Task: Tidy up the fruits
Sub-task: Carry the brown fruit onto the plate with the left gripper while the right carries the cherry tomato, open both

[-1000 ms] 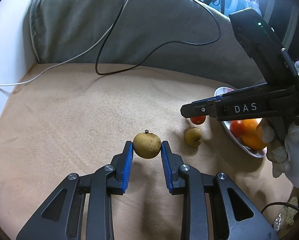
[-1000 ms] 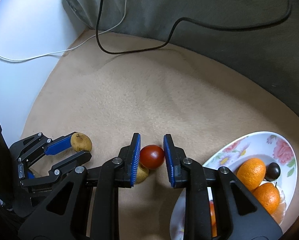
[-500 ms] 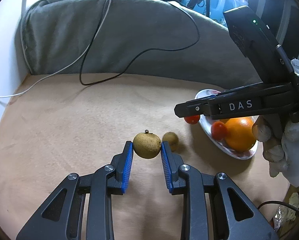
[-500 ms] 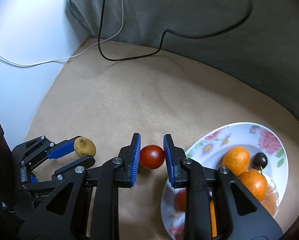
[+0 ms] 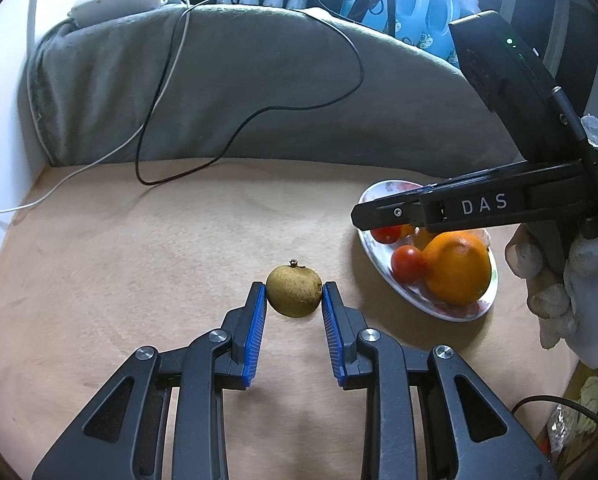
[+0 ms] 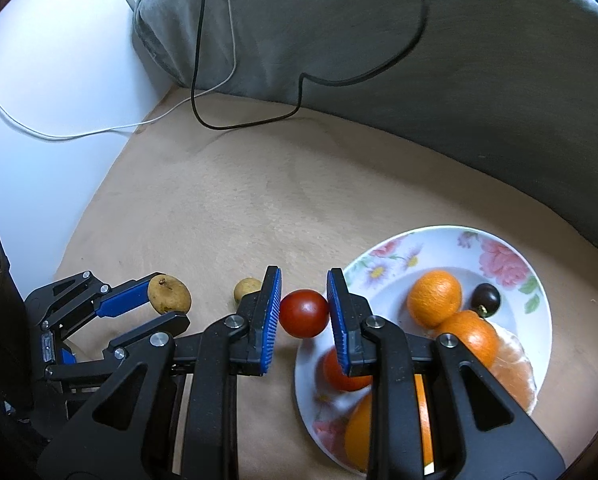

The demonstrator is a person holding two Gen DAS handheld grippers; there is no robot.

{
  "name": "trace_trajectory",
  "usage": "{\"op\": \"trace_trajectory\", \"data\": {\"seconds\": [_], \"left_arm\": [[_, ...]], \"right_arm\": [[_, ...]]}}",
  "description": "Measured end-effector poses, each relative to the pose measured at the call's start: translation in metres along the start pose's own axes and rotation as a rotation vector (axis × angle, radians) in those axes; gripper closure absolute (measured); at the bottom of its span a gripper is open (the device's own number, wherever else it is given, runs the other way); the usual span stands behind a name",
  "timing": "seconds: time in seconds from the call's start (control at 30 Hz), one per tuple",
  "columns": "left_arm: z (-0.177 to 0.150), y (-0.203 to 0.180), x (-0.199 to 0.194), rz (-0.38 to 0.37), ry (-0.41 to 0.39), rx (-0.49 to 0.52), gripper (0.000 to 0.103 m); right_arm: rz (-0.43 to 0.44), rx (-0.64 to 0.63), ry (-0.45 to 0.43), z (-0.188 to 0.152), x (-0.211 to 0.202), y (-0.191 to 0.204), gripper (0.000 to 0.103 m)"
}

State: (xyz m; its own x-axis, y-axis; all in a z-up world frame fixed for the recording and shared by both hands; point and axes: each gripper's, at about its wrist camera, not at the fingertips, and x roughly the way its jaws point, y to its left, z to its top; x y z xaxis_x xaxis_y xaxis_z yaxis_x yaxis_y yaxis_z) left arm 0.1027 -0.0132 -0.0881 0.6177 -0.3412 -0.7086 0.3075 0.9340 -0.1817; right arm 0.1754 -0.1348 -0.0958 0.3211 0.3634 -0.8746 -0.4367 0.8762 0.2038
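1. Left wrist view: the left gripper (image 5: 294, 300) is closed on a small round tan-brown fruit with a stem nub (image 5: 294, 291), its blue pads pressing both sides. Over the last second it has carried the fruit up off the beige cloth surface (image 5: 159, 260) and nearer the flowered white plate (image 5: 369, 200), which now sits close on the right. That puts the fruit about ready to go over the rim.

2. Same view: the right gripper (image 5: 383, 218) reaches across above the plate's near edge, so it blocks the direct way in. A black cable (image 5: 259, 112) and a white cable (image 5: 99, 158) trail over the grey cushion (image 5: 259, 80) at the far edge, well clear.

3. Right wrist view: the right gripper is clamped on a small red cherry tomato (image 6: 303, 313), lifted and brought to the plate's left rim. Oranges (image 6: 434, 298) and a dark fruit (image 6: 485, 296) already fill the plate.

4. A second small tan fruit (image 6: 246, 288) lies on the cloth, still to collect.
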Motion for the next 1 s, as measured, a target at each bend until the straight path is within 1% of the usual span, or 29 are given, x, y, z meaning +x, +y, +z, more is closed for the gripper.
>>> {"op": "trace_trajectory", "data": {"seconds": [0.2, 0.63, 1.0], "left_arm": [[0.002, -0.011, 0.003, -0.016, 0.003, 0.012, 0.076], [0.008, -0.047, 0.015, -0.081, 0.013, 0.050, 0.076], [0.012, -0.069, 0.025, -0.115, 0.024, 0.080, 0.076]], "right_arm": [[-0.007, 0.018, -0.019, -0.005, -0.011, -0.011, 0.078], [-0.021, 0.084, -0.063, -0.016, -0.035, -0.049, 0.078], [-0.060, 0.140, -0.096, -0.022, -0.056, -0.084, 0.078]]}}
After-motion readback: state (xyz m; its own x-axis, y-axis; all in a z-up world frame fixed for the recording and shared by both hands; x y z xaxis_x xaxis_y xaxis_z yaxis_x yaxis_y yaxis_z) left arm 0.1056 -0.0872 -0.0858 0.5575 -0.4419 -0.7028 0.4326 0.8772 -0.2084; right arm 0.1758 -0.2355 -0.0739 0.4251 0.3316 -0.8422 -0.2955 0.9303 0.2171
